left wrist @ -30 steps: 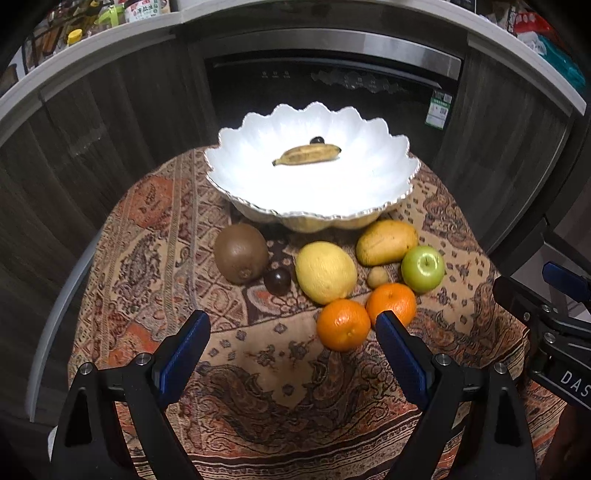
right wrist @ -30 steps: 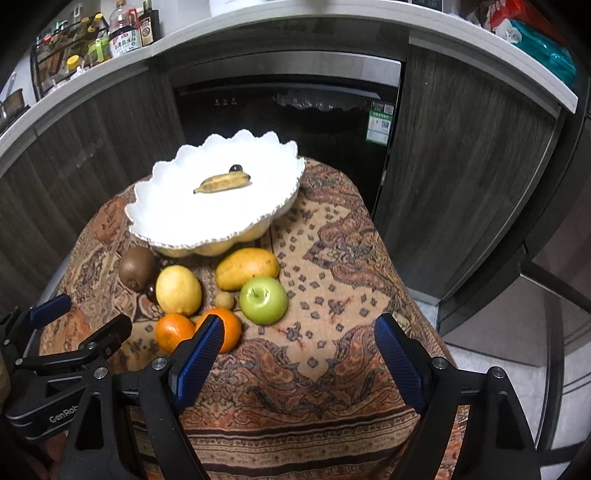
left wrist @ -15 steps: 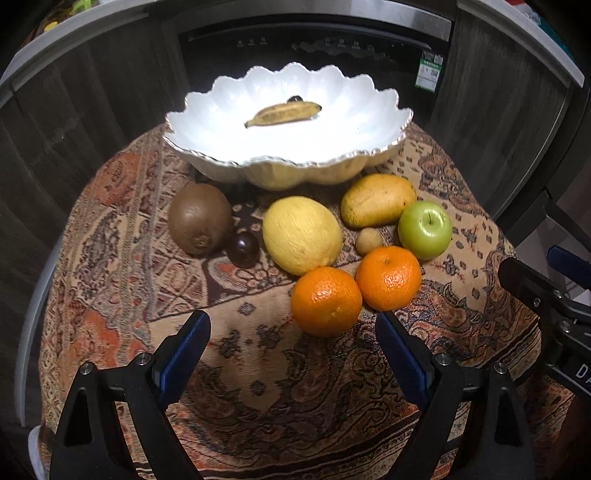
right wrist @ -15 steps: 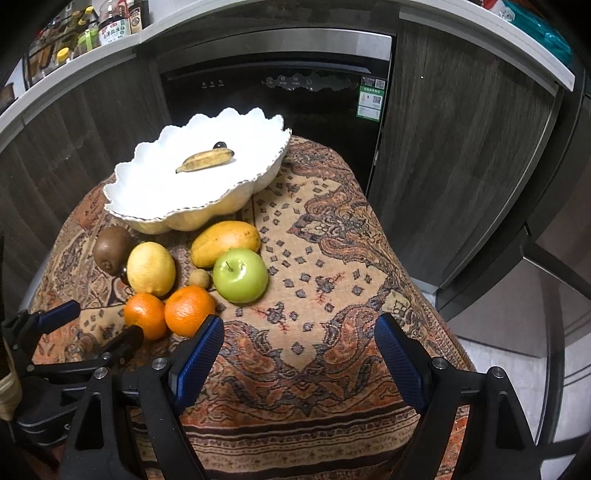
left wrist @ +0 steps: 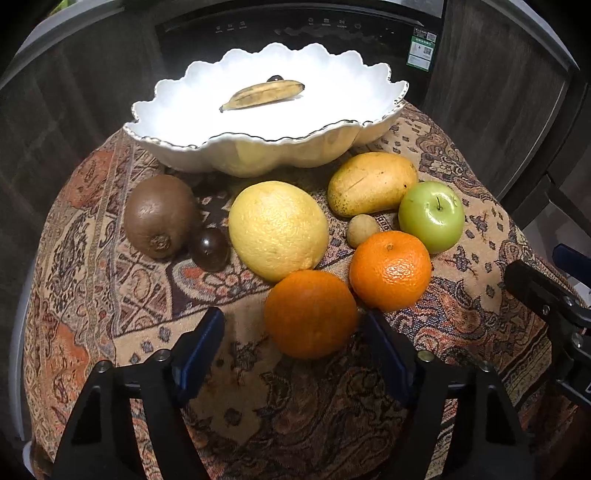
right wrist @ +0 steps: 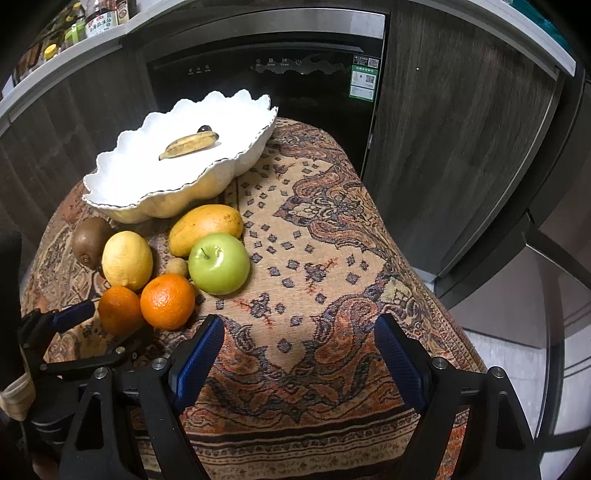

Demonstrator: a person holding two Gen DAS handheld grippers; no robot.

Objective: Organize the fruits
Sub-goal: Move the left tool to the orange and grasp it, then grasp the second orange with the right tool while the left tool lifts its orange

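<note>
A white scalloped bowl (left wrist: 192, 122) (right wrist: 125, 184) holds a small banana (left wrist: 264, 95) and a dark plum (left wrist: 275, 78). In front of it lie a kiwi (left wrist: 159, 216), a small dark fruit (left wrist: 209, 249), a lemon (left wrist: 277, 230), a mango (left wrist: 371, 182), a small tan fruit (left wrist: 362, 230), a green apple (left wrist: 431, 216) (right wrist: 218, 263) and two oranges (left wrist: 310, 314) (left wrist: 389, 271). My left gripper (left wrist: 295, 350) is open, its fingers on either side of the near orange. My right gripper (right wrist: 299, 347) is open and empty over bare cloth right of the fruit.
The fruit sits on a small round table under a patterned orange-brown cloth (right wrist: 332, 258). A dark dishwasher front (right wrist: 266, 74) and wooden cabinets stand behind it. Bottles (right wrist: 99, 22) line the counter at the upper left.
Both grippers have moved forward and down toward the table. The near orange now sits between the left gripper's open fingers. Nothing was picked up.
</note>
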